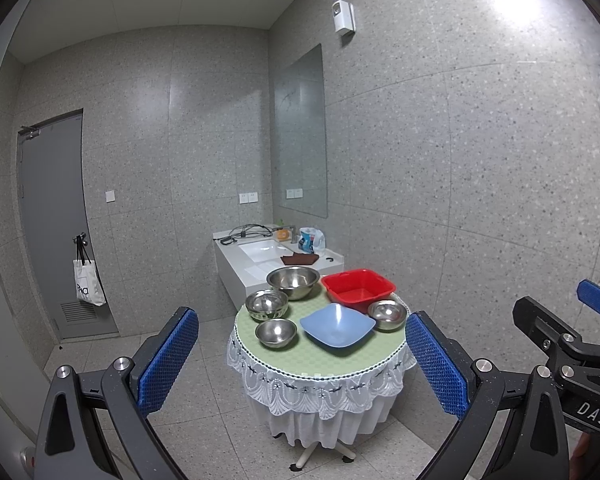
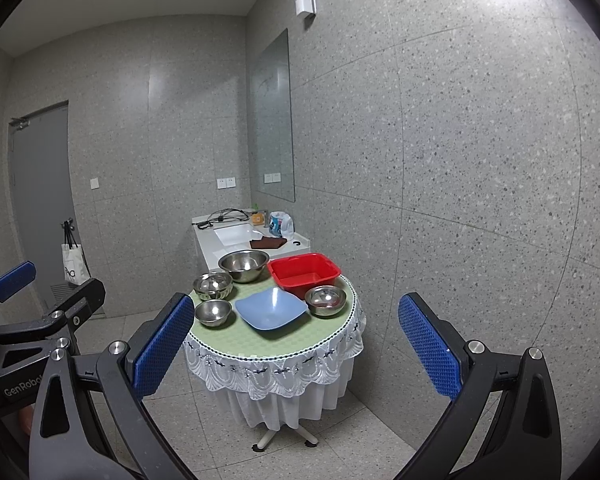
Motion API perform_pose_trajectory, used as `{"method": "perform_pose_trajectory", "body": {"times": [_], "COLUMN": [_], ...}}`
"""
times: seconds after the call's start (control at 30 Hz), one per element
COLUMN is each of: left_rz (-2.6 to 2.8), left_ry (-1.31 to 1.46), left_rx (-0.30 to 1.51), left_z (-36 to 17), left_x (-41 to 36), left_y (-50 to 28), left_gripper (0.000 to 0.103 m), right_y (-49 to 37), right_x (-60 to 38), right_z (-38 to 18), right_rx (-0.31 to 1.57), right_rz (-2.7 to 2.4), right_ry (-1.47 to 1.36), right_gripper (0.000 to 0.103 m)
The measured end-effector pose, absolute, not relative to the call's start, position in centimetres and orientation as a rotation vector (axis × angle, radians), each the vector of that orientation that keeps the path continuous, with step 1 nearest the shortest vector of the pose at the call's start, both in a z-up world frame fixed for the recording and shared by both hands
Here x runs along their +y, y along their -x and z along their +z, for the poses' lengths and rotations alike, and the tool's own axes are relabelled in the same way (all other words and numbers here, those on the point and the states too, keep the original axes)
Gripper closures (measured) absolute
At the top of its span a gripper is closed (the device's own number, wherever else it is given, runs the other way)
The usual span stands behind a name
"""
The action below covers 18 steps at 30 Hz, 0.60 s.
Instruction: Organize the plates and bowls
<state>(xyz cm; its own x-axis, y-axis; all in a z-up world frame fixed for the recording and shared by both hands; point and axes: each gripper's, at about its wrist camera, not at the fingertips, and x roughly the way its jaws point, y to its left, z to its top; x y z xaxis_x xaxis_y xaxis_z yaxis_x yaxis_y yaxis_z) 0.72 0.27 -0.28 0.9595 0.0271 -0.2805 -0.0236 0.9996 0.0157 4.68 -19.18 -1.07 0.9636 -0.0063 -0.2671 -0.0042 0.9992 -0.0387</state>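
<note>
A small round table with a green cloth stands some way ahead. On it lie a blue square plate, a red tub, one large steel bowl and three smaller steel bowls. My left gripper is open and empty, well short of the table. My right gripper is likewise open and empty. Each gripper shows at the edge of the other's view.
Behind the table a white washbasin counter holds a brown cloth, a bottle and a cable. A speckled wall runs close along the right. A grey door with a hanging bag is at left. Tiled floor lies between me and the table.
</note>
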Motion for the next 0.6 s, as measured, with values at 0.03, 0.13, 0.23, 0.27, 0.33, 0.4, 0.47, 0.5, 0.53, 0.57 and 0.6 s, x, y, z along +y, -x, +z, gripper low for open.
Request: {"method": "perform_pose_trajectory", "body": {"times": [0.03,0.13,0.23,0.27,0.33,0.4,0.47,0.5,0.53,0.57,0.6], "left_rz": [0.026,0.03,0.035,0.036,0.038,0.042,0.044,0.044,0.045,0.046,0.045], "left_ry": [-0.012,-0.012,-0.014,-0.014,-0.014,-0.014,-0.014,-0.015,-0.017,-0.016,-0.015], "left_rx": [0.284,0.284,0.287,0.287,0.289,0.289,0.291,0.292,0.295,0.298,0.3], "left_z": [-0.3,-0.3,-0.4,-0.4,-0.4,-0.4,-0.5,-0.5,-0.6,-0.7,-0.9], "left_x": [0.3,0.2,0.0,-0.1,-0.4,-0.5,-0.7,-0.8,-1.0,-1.1,-1.1], "left_y": [-0.7,-0.7,-0.7,-0.6,-0.7,-0.7,-0.8,-0.9,-1.0,-1.1,-1.3], "left_gripper": [0.001,0.001,0.001,0.001,0.001,0.001,0.001,0.001,0.001,0.001,0.001], "right_y": [-4.6,-4.7,-4.5,-4.5,-4.6,-4.6,-4.7,-4.8,-4.8,-4.9,-5.0], "right_x": [-19.1,-19.1,-19.1,-19.2,-19.3,-19.4,-19.6,-19.7,-19.8,-20.0,-20.1], "right_z": [-1.1,-1.2,-1.4,-1.5,-1.6,-1.6,-1.7,-1.6,-1.7,-1.7,-1.8], "right_rx": [0.27,0.27,0.27,0.272,0.273,0.275,0.276,0.275,0.276,0.277,0.279], "right_rz": [0.0,0.004,0.007,0.007,0.01,0.012,0.015,0.017,0.017,0.017,0.02], "right_ry": [0.039,0.039,0.036,0.035,0.034,0.033,0.032,0.031,0.031,0.03,0.029], "right_gripper": [0.0,0.0,0.0,0.0,0.0,0.0,0.0,0.0,0.0,0.0,0.0]}}
